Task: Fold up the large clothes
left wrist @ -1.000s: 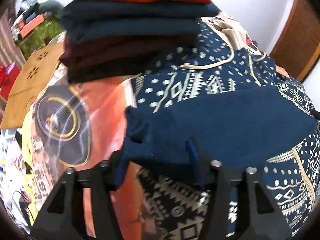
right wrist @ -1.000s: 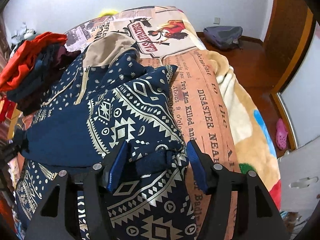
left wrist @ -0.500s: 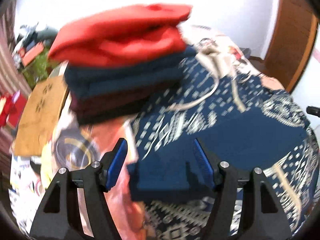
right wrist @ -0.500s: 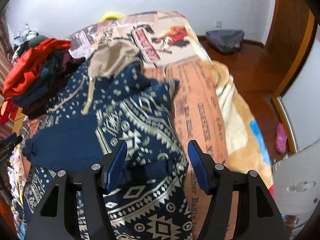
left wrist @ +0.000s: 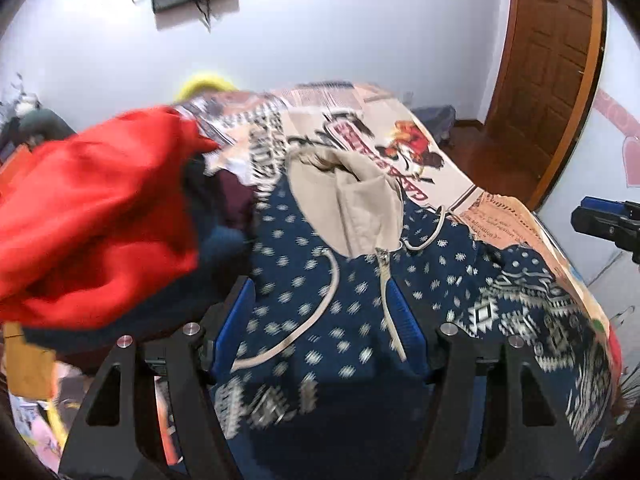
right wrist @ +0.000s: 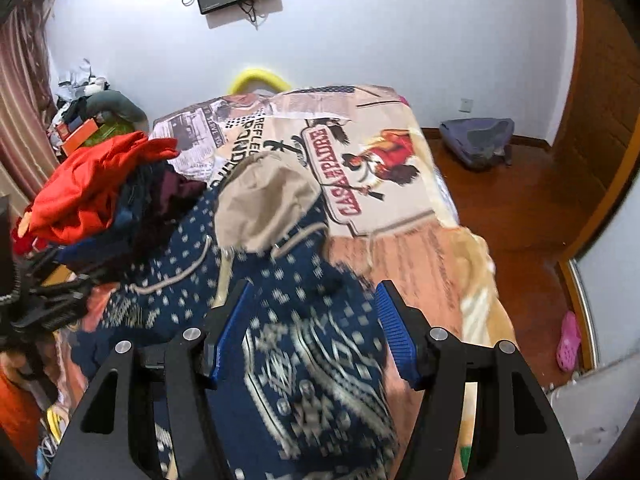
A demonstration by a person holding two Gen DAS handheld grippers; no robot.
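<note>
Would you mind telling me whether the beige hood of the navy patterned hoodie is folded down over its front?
No, the beige hood lies spread above the navy patterned hoodie, toward the bed's far end.

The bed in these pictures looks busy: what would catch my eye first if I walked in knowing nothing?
Probably the navy patterned hoodie with its beige hood, spread across the middle of the bed. To its left sits a stack of folded clothes topped by a bright red garment. Under it all lies a bedspread printed like old newspapers and posters, and both grippers, left and right, hang open above the hoodie.
</note>
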